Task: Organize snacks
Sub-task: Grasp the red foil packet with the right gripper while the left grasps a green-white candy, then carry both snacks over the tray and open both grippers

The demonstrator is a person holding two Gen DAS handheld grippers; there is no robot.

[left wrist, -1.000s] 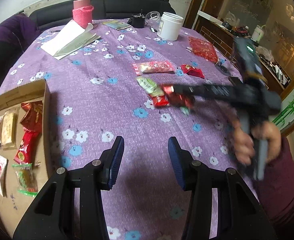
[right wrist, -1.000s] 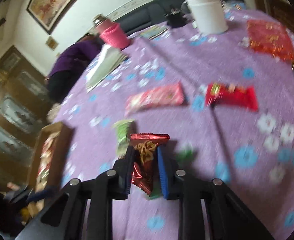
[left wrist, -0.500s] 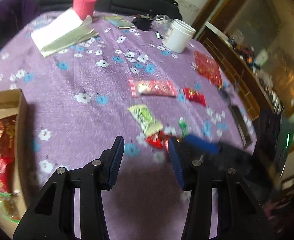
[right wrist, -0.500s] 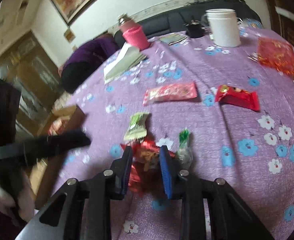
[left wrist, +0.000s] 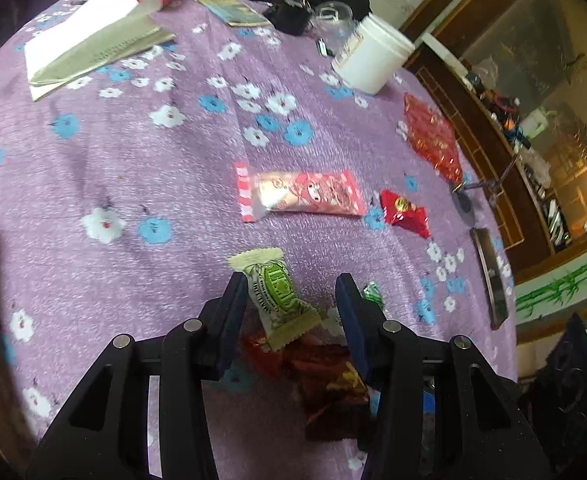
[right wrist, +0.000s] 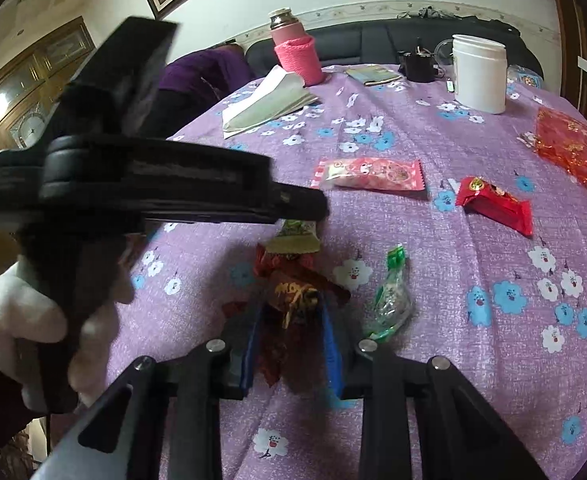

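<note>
My left gripper (left wrist: 291,300) is open, its fingers either side of a green and cream snack packet (left wrist: 274,298) on the purple flowered tablecloth (left wrist: 141,184). It shows from the side in the right wrist view (right wrist: 317,210), over the same packet (right wrist: 295,238). My right gripper (right wrist: 289,332) is shut on a dark red snack packet (right wrist: 293,304), also seen in the left wrist view (left wrist: 329,384). A pink packet (left wrist: 301,196), a small red packet (left wrist: 405,214) and a clear green candy wrapper (right wrist: 389,300) lie nearby.
A white jar (right wrist: 479,74), a pink-sleeved flask (right wrist: 293,52), folded papers (right wrist: 269,102) and a black mug (right wrist: 419,66) stand at the far side. A red mesh bag (right wrist: 569,148) lies at right. A dark phone (left wrist: 489,280) lies near the right edge.
My left gripper has moved right and forward from beside the cardboard box to over the green packet. My right gripper has drawn back toward me with the dark red packet.
</note>
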